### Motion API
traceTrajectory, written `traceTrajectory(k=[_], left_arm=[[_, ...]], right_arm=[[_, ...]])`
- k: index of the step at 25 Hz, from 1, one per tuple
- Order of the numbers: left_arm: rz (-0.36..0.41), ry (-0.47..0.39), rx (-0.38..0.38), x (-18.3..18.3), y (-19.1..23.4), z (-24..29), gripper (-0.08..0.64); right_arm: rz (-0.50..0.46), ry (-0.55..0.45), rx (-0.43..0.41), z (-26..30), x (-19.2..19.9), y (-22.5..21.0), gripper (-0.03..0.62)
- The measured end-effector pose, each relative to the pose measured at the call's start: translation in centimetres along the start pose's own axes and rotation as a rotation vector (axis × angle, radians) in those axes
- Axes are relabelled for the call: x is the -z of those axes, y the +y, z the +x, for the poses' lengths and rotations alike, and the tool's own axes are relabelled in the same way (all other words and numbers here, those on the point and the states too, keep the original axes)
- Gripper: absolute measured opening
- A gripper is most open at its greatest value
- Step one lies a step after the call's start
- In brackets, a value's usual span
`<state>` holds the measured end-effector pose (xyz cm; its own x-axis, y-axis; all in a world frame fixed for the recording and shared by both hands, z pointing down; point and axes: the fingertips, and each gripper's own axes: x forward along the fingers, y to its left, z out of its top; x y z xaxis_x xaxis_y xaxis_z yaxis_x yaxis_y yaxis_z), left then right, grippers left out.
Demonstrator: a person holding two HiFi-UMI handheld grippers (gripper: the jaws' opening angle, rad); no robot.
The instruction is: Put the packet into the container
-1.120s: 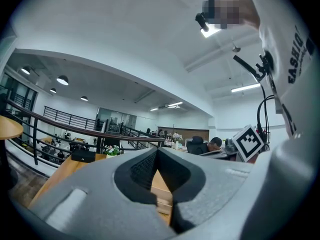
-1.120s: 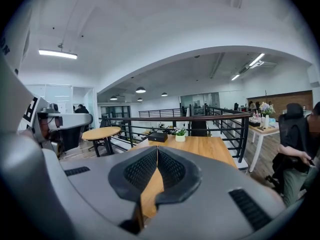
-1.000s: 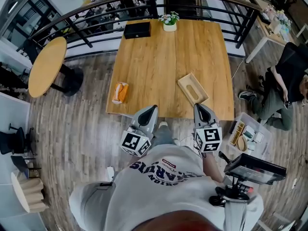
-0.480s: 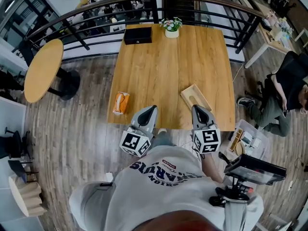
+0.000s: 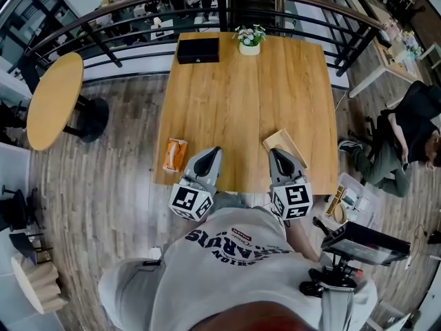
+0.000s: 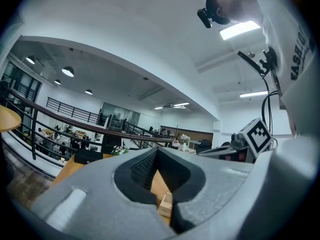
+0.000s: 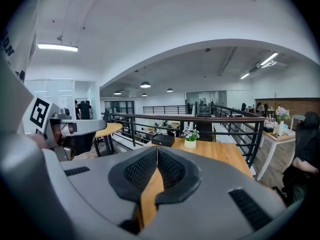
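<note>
An orange packet [image 5: 173, 154] lies near the front left corner of the wooden table [image 5: 234, 95]. The shallow wooden container [image 5: 284, 145] sits near the front right edge, just beyond my right gripper [image 5: 274, 152]. My left gripper [image 5: 212, 150] points at the table edge a little right of the packet, apart from it. Both grippers are shut with nothing between the jaws, as the left gripper view [image 6: 156, 151] and the right gripper view [image 7: 157, 150] both show. A corner of the container [image 6: 165, 204] shows through the gap below the left jaws.
A black box [image 5: 198, 49] and a white flower pot [image 5: 249, 36] stand at the table's far edge, before a dark railing [image 5: 138, 9]. A round table [image 5: 52, 101] stands to the left. On the right a person [image 5: 406, 143] sits beside a clear bin [image 5: 351, 198].
Both grippers have come forward together to the table's front edge, still shut. The packet and container lie where they were.
</note>
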<state>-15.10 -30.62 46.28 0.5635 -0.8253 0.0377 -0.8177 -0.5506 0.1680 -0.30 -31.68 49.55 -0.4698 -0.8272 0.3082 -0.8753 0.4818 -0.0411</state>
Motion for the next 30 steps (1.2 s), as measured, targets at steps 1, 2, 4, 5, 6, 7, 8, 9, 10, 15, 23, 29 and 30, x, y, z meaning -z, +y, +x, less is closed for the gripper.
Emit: traceTrajectory(k=[1,2,4,5,6,7,8,9,10,15,23,29,30], left_arm=[[-0.004,0.003,0.004,-0.1,0.5,0.2,0.002],[-0.007,0.006,0.008,-0.1,0.9,0.4,0.002],[-0.015,0.014,0.021,0.1,1.5,0.8,0.002],[-0.017,0.019,0.028,0.2,1.7,1.1,0.002],[-0.018,0.023,0.035,0.4,1.9,1.5,0.002],[-0.018,0.026,0.039,0.5,1.9,1.9,0.002],[-0.016,0.028,0.042,0.5,2.0,2.3,0.002],[-0.014,0.029,0.041,0.4,2.0,2.6,0.002],[-0.015,0.03,0.039,0.4,2.0,2.8,0.002],[0.004,0.028,0.03,-0.3,1.4,3.3,0.002],[0.015,0.012,0.018,-1.0,-0.2,4.8,0.002],[0.027,0.019,-0.001,-0.9,0.1,5.1,0.002],[0.026,0.025,-0.007,-0.8,0.3,5.1,0.002]], right_arm=[[0.004,0.002,0.001,0.4,-0.2,0.1,0.011],[0.009,0.002,0.005,0.8,-0.4,0.1,0.011],[0.016,0.003,0.017,1.5,-0.6,0.0,0.011],[0.02,0.004,0.024,1.8,-0.6,-0.2,0.011],[0.024,0.005,0.029,2.1,-0.6,-0.5,0.011],[0.026,0.007,0.032,2.3,-0.6,-0.8,0.011],[0.025,0.008,0.033,2.5,-0.6,-1.1,0.011],[0.022,0.01,0.033,2.6,-0.6,-1.4,0.011],[0.021,0.013,0.033,2.7,-0.5,-1.7,0.011],[0.019,-0.003,0.017,2.4,-1.4,-2.3,0.011],[-0.004,-0.011,0.016,1.8,-2.0,-4.8,0.011],[-0.008,-0.014,-0.003,2.2,-1.9,-4.9,0.011],[-0.01,-0.013,-0.006,2.4,-2.0,-4.9,0.011]])
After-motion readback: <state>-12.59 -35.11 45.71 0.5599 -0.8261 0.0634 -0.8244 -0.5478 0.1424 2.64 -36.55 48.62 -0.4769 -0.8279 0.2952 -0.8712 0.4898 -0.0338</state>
